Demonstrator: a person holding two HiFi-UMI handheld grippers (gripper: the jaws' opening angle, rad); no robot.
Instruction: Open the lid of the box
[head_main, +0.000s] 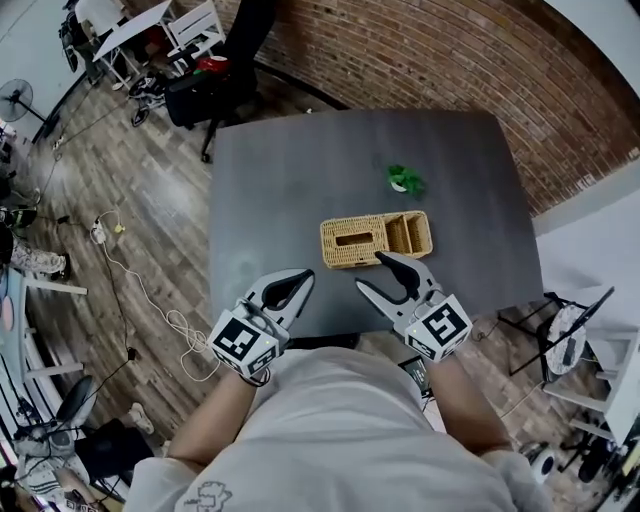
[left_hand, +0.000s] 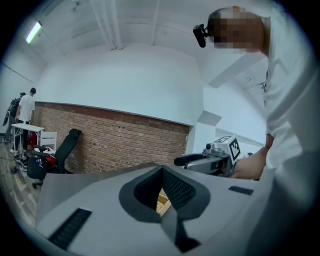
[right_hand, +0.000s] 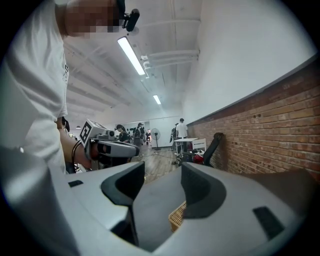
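Left gripper (head_main: 303, 275) at the near left edge of the dark counter (head_main: 270, 170), marker cube (head_main: 243, 343) toward the person. In the left gripper view its fingers (left_hand: 150, 187) meet at the tips and grip nothing. A sliver of woven cane shows through the hollow behind the tips, and the other gripper shows at the right of that view (left_hand: 182, 161).

Wicker box (head_main: 375, 240) near the middle of the counter, a little toward the near edge and right of centre. Its long side faces the person. The slotted lid (head_main: 350, 239) lies flat over the left part, and open compartments fill the right end. A small green object (head_main: 404, 180) rests on the counter beyond the box, apart from it (too small to identify).

Right gripper (head_main: 372, 272) just in front of the box, its farther fingertip close to the near rim; contact cannot be judged. In the right gripper view (right_hand: 163, 172) the fingers (right_hand: 200, 190) stand wide apart with nothing between them, and a corner of the wicker box (right_hand: 177, 217) shows low, beyond the gap.

Brick wall (head_main: 420, 60) and a black office chair (head_main: 225, 60) stand behind the counter.
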